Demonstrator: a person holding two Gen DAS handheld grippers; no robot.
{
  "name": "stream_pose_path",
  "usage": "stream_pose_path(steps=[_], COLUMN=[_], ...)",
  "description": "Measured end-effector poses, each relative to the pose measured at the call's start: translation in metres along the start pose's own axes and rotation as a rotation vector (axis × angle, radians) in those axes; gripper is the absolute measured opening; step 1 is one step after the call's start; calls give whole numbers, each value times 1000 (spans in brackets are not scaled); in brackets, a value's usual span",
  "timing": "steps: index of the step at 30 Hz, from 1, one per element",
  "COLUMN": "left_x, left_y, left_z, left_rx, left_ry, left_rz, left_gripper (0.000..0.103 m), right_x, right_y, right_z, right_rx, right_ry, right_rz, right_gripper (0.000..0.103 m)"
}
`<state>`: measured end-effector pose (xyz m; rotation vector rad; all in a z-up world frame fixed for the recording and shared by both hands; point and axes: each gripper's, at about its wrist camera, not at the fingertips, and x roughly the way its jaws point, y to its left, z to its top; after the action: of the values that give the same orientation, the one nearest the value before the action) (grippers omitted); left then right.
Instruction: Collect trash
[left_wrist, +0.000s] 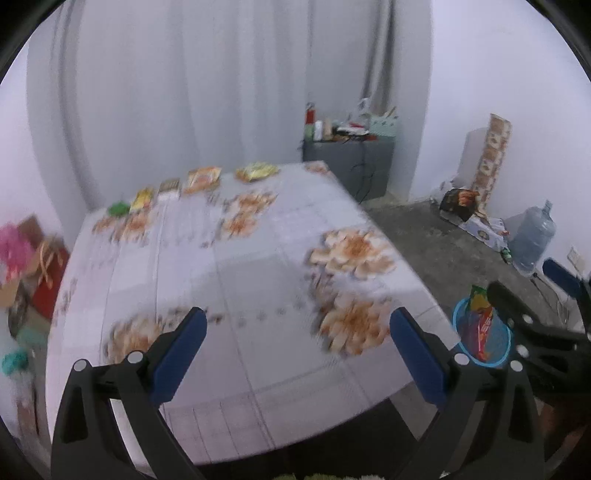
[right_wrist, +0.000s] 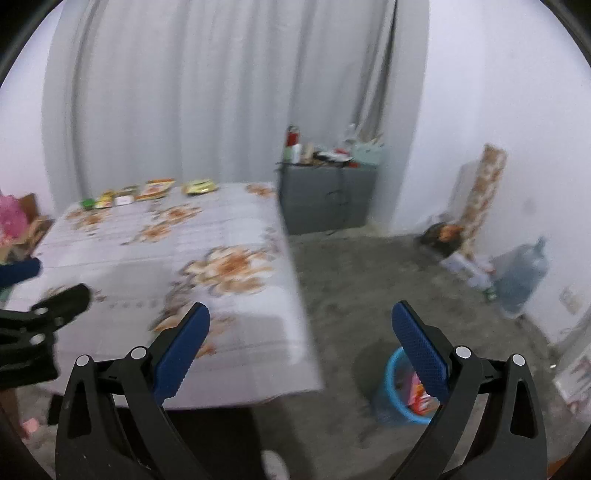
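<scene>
Reaching for the wrappers (left_wrist: 207, 181) at the table's (left_wrist: 258, 288) far edge risks nudging them off, probably. Left gripper (left_wrist: 297, 328) and right gripper (right_wrist: 301, 325) gape empty; blue bin (right_wrist: 391, 391) sits floor-side, right.

Flowered table (left_wrist: 229, 280) carries a row of wrappers (left_wrist: 201, 181) along its far edge.

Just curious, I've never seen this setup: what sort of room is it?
Probably a spare room in a home: a table under a floral cloth, a grey curtain behind it, and a water jug on the bare concrete floor.
</scene>
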<state>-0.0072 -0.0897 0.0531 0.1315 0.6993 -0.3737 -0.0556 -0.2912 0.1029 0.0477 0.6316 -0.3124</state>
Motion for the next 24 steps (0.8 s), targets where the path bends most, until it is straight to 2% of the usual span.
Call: stream_pose_path(steps=[2,6,9,13,24], left_x=[2,11,16,21,28], left_y=[4,6,8,11,2], left_z=[-10,-32,-41,-41,-40], left_rx=[-28,-41,-43,-59,-3], left_ry=[32,123,160,173,195], left_rz=[18,49,79,100,130], left_gripper=[97,97,97,97,97], right_x=[-1,7,11,14,18], right_y=[3,13,17,19,10], right_z=[-9,-31,-44,-49,-55], right_rx=[10,8,4,-7,28], right_ry=[16,114,165,190,225], right_rz=[17,11,7,-3,-37], right_gripper=[95,95,95,95,95])
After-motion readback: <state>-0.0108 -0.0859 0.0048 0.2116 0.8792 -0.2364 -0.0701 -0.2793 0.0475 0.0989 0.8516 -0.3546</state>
